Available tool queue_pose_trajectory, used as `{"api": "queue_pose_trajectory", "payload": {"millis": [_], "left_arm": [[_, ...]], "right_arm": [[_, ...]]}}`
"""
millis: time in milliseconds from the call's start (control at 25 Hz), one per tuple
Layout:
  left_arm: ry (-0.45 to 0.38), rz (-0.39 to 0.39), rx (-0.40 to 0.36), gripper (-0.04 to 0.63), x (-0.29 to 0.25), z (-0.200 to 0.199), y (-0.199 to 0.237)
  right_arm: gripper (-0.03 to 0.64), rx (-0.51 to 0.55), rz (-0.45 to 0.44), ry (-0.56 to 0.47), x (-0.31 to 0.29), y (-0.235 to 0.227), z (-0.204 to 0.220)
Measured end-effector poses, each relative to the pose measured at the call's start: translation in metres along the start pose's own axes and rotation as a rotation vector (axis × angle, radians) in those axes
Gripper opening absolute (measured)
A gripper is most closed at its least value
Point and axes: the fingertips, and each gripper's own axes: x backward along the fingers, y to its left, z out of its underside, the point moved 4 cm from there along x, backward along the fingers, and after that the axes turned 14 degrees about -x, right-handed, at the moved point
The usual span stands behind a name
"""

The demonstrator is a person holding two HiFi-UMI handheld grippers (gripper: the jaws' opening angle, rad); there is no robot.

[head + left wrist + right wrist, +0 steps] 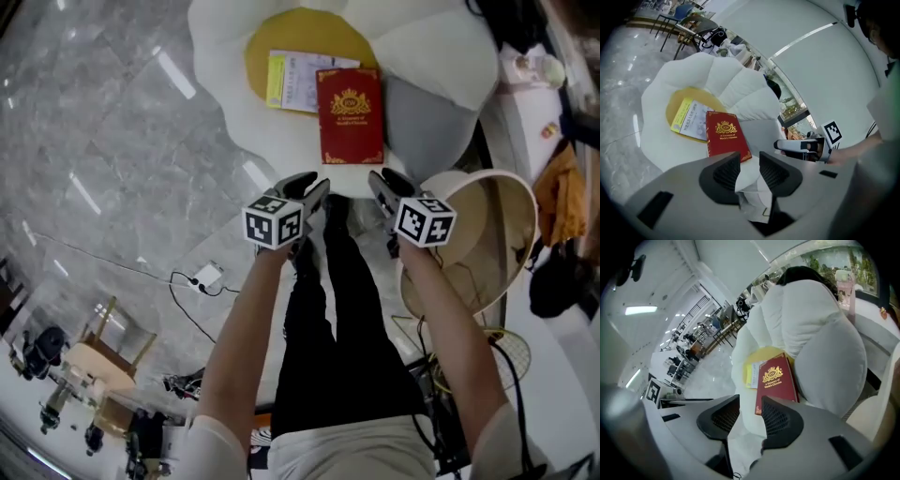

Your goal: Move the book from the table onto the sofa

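One red book (pixel 351 114) is lying on the white sofa (pixel 234 112), overlapping a yellow-edged booklet (pixel 295 81) to its left on the yellow cushion (pixel 281 37). I am holding my left gripper (pixel 312 192) and right gripper (pixel 384 186) nearer, both with jaws apart and empty. Only the head view is showing the round table (pixel 525 216) on the right and the marble floor (pixel 94 141) on the left.

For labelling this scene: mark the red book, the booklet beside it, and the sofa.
Red book (pixel 351 114): head view, middle of its cover.
Booklet (pixel 296 82): head view, middle of its visible page.
Sofa (pixel 281 142): head view, bare white seat.
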Motion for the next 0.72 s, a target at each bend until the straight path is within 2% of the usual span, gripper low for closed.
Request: {"api": "queue_pose_trajectory", "payload": {"millis": [240,360,600,720], "left_arm": [[-0.043,-0.010,-0.045,0.060,0.074,-0.017,-0.053],[-0.063,-0.013,-0.054,0.044,0.108,-0.023,-0.081],[-0.121,-0.001,-0.091,0.003,0.180,-0.042,-0.146],[-0.151,0.005,-0.110,0.002,0.218,-0.048,-0.178]], "right_arm": [[0.077,0.024,-0.083,-0.070,0.072,0.062,0.004],[0.061,0.050,-0.113,-0.091,0.109,0.088,0.009],[0.043,0.039,-0.167,-0.171,0.194,0.144,0.007],[0.043,0.096,-0.185,-0.193,0.234,0.175,0.010]]}}
